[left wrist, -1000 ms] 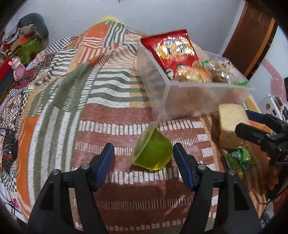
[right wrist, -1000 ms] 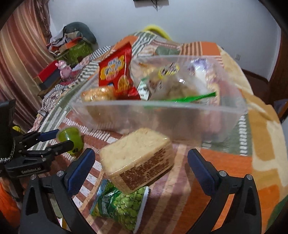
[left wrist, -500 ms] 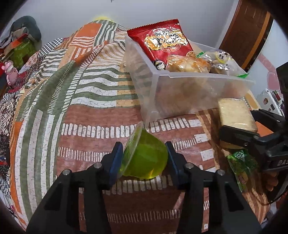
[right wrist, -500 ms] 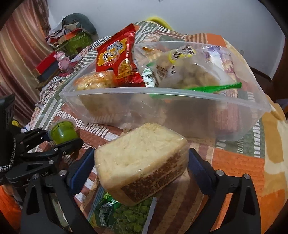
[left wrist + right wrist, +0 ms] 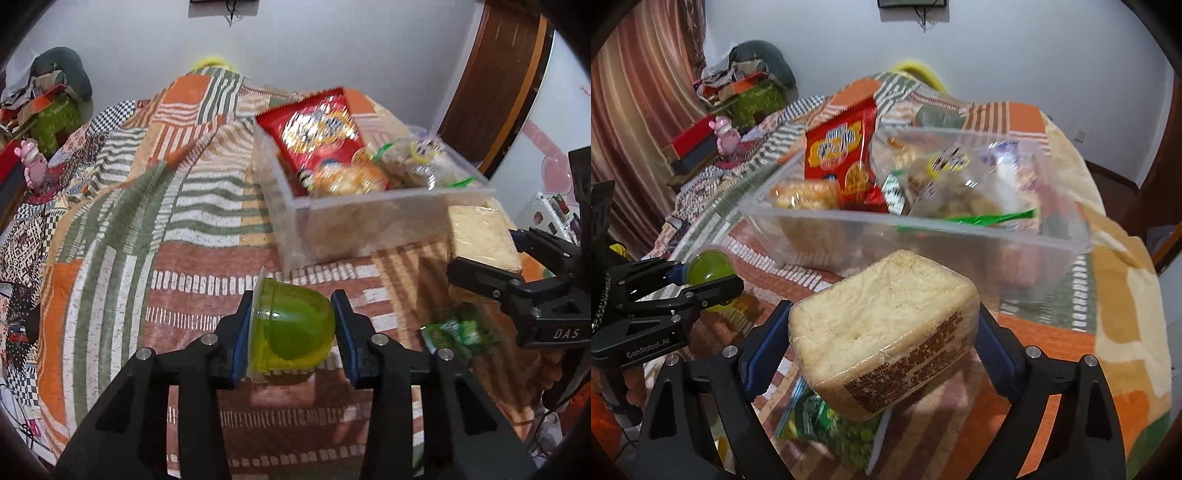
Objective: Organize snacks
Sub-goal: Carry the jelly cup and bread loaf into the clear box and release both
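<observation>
My left gripper [image 5: 293, 334] is shut on a green jelly cup [image 5: 295, 328] and holds it above the patterned blanket; the cup also shows in the right wrist view [image 5: 709, 271]. My right gripper [image 5: 882, 332] is shut on a wrapped block of crackers [image 5: 882, 328], lifted in front of the clear plastic bin [image 5: 960, 240]. The bin [image 5: 369, 218] holds a red snack bag [image 5: 317, 129], bread and other packets. A green pea packet [image 5: 842, 432] lies on the blanket under the crackers.
The patterned blanket [image 5: 147, 221] covers the whole surface. Clutter and a pink toy [image 5: 31, 155] sit at the far left. A brown door [image 5: 491, 81] stands at the back right. Each gripper shows in the other's view, close beside it.
Both grippers closed on their items: the left on the jelly cup, the right on the cracker block. Both items have been lifted off the blanket.
</observation>
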A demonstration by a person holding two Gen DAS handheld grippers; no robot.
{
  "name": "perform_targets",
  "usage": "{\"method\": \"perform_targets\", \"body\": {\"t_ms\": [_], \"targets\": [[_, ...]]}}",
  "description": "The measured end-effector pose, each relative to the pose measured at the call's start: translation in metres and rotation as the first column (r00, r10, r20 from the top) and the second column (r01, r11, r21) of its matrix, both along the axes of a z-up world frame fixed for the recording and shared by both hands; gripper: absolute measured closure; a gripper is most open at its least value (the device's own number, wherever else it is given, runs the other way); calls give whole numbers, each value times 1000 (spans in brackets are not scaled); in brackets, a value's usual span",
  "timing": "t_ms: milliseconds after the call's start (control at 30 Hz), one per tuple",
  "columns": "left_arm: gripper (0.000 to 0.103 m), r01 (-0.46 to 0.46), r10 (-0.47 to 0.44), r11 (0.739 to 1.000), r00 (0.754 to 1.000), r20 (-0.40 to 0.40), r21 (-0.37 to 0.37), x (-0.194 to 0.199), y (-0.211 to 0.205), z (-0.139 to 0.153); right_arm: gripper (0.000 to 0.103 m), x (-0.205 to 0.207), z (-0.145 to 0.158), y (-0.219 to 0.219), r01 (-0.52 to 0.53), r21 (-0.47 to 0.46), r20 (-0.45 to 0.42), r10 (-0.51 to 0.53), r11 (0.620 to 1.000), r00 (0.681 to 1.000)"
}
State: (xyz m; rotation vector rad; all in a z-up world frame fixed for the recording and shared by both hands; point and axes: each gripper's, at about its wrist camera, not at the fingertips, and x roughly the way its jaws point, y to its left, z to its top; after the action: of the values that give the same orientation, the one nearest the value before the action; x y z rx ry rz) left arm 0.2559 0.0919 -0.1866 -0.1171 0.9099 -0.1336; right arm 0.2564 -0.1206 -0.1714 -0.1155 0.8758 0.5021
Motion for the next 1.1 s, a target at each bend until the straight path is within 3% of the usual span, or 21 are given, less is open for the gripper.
{"method": "perform_targets", "body": {"t_ms": [367,600,833,1100], "targets": [[63,23,-23,1000,994,105,1,7,-22,55,12,2,41,-36,67,51,103,-72,996,992],[63,33,-30,999,988,150,-14,38,-36,78,12,25,61,-47,109,69,151,-118,992,981],[63,28,-23,999,989,143,-28,74,-41,76,12,53,63,-33,100,71,158,-110,992,981],[63,2,-3,1000,995,95,5,113,-34,52,12,88,47,-5,81,61,107,-87,995,990]]}}
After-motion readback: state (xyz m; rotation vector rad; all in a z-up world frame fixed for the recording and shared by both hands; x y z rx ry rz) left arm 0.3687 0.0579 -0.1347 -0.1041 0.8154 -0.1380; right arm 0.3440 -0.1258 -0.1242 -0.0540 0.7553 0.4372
